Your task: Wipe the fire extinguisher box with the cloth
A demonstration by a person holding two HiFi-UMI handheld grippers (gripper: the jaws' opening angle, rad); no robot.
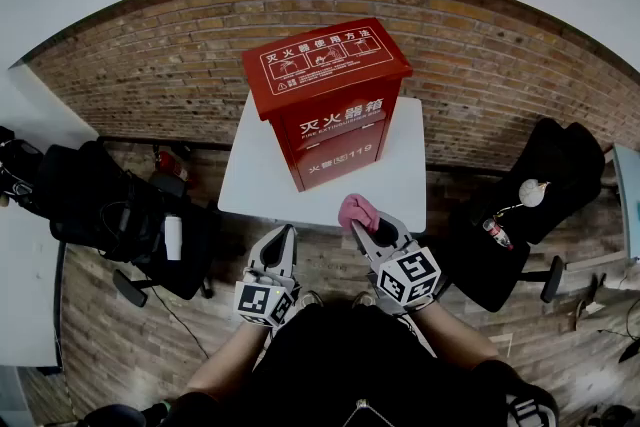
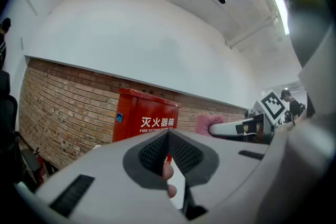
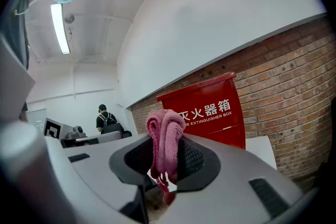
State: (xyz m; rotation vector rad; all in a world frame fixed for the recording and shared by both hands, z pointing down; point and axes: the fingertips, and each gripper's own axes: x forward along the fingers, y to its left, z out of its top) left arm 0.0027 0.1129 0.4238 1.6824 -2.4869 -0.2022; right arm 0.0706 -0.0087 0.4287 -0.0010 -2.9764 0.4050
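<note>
A red fire extinguisher box (image 1: 325, 100) is standing on a small white table (image 1: 400, 185) near a brick wall (image 1: 150, 65). The right claw (image 1: 372, 233) is pinching a pink cloth (image 1: 357, 211) at the table's near edge, just before the box. The left claw (image 1: 286, 237) is hovering beside it, jaws together, holding nothing. Black bags (image 1: 110, 205) are crowding the floor on the left, and a black chair (image 1: 540, 185) is standing on the right.
</note>
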